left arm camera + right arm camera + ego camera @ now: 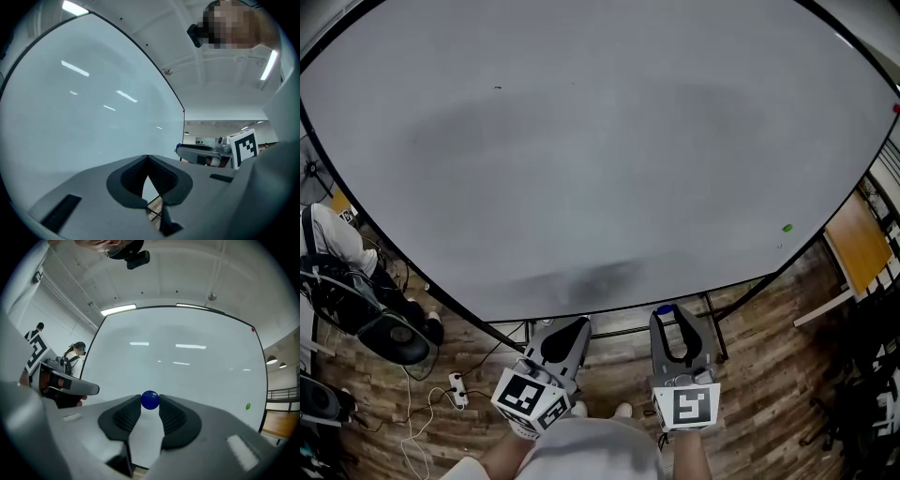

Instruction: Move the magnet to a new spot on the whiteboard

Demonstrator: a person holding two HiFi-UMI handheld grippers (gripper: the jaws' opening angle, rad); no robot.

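Small blue round magnet (150,400), lower centre of the right gripper view, is pinched at the fingertips of the right gripper (150,402).
Left gripper (148,159) fingers are pressed together, empty. The magnet is best carried flat onto a bare patch of the large white whiteboard (600,141), away from the small green dot (787,228) at lower right, before release.

The whiteboard (581,141) stands ahead of both tools, with a grey smudge (600,277) near its lower edge, just ahead of the left tool (570,326). A green magnet (787,228) sticks to it ahead and right of the right tool (673,317). A red magnet (896,109) sits farther right at the board's edge, and a tiny dark mark (498,88) lies far ahead to the left.
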